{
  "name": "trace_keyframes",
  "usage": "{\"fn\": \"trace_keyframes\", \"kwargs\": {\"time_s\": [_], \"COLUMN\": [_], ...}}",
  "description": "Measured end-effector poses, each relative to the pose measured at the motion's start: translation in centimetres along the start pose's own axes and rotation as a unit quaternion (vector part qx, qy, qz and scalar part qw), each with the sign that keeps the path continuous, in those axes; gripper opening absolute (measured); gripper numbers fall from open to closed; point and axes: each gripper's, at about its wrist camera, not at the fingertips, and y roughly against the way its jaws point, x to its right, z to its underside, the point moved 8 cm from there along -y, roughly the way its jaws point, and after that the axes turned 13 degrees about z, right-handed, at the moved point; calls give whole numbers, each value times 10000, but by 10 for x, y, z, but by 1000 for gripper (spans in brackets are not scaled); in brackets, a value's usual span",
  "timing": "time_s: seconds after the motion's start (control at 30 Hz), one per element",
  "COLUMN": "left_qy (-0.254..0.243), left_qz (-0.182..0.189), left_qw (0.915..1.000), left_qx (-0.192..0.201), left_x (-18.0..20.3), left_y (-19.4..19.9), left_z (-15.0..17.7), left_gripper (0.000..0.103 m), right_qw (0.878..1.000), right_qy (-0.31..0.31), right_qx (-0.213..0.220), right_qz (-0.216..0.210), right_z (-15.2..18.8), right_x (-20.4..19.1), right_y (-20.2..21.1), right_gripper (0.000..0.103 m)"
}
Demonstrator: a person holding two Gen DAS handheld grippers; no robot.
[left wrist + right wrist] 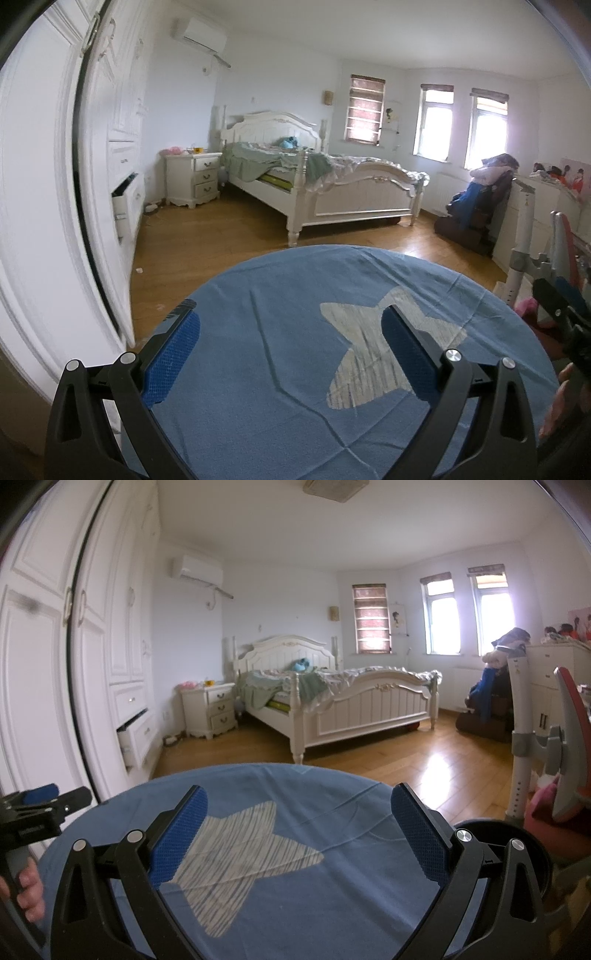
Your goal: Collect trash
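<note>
Both grippers hang above a round table with a blue cloth that bears a pale star print. My left gripper is open and empty. My right gripper is open and empty; it also shows at the right edge of the left wrist view. Small white scraps lie on the wooden floor by the wardrobe. A dark round bin stands to the right of the table. No trash shows on the cloth.
A white wardrobe with an open drawer runs along the left. A white bed and nightstand stand at the back. A red and grey chair and a desk are on the right. Wooden floor lies between.
</note>
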Motion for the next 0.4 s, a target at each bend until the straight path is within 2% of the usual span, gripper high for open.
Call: {"fn": "trace_keyframes", "kwargs": {"time_s": [0.4], "left_qy": [13], "left_qz": [-36], "left_qw": [10000], "left_qx": [-79], "left_x": [-3], "left_y": [-3], "left_z": [-2], "left_gripper": [98], "right_qw": [10000], "right_qy": [23], "right_qx": [-16], "right_qz": [-5], "right_z": [1], "right_x": [4], "right_y": [-2], "right_gripper": [98]}}
